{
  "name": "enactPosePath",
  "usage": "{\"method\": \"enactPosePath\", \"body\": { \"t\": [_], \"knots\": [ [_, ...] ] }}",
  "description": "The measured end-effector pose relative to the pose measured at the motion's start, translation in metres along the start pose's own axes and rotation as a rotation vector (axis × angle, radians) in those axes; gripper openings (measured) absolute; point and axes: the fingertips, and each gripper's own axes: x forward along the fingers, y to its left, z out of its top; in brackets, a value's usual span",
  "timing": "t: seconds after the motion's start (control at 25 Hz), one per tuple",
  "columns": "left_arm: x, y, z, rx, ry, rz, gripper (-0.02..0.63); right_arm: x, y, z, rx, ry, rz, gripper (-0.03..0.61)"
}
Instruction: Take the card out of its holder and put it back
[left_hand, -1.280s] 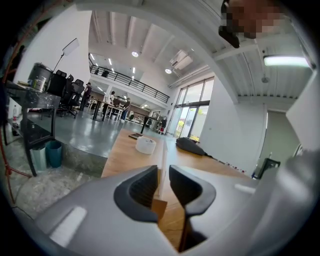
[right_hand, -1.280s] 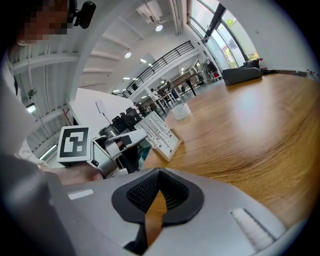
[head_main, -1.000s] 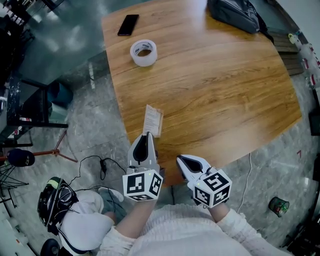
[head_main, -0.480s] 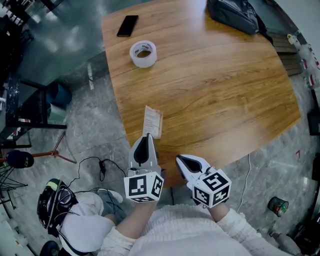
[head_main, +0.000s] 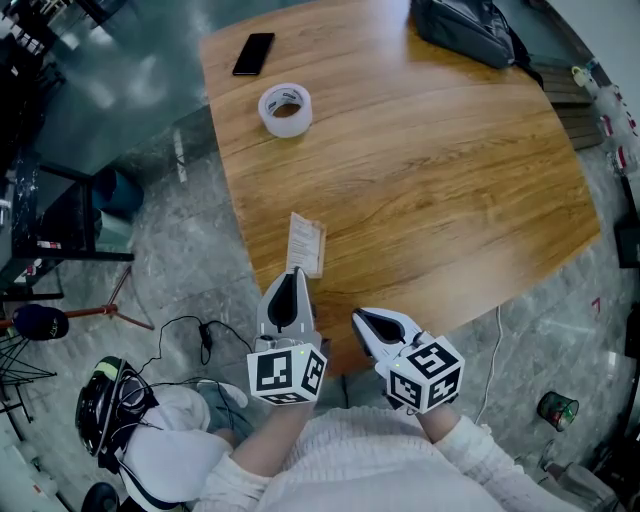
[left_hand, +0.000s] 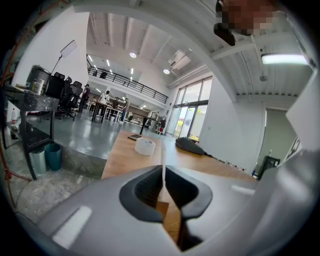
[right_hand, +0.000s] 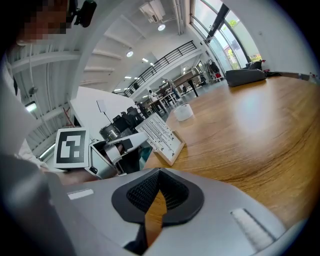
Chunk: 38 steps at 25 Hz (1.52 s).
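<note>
A white printed card in its clear holder (head_main: 306, 243) lies over the near left edge of the wooden table (head_main: 450, 190). My left gripper (head_main: 296, 271) is shut on the near end of the holder. In the left gripper view the holder (left_hand: 163, 161) shows edge-on as a thin white line between the closed jaws. My right gripper (head_main: 361, 319) hovers just right of it at the table's near edge, shut and holding nothing. In the right gripper view the card holder (right_hand: 161, 134) and the left gripper (right_hand: 116, 148) sit to the left beyond the closed jaws.
A roll of tape (head_main: 285, 108) and a black phone (head_main: 253, 53) lie at the far left of the table. At the far right edge rests a black bag (head_main: 465, 30). On the floor are a helmet (head_main: 103, 400), cables and a green cup (head_main: 556, 410).
</note>
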Motion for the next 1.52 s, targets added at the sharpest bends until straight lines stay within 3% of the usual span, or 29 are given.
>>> {"method": "enactPosePath", "body": {
  "t": [1.52],
  "knots": [
    [-0.018,-0.007,0.044,0.007,-0.071,-0.055,0.017,-0.003,0.017,0.021,-0.061,-0.053,-0.001,-0.003]
  ]
}}
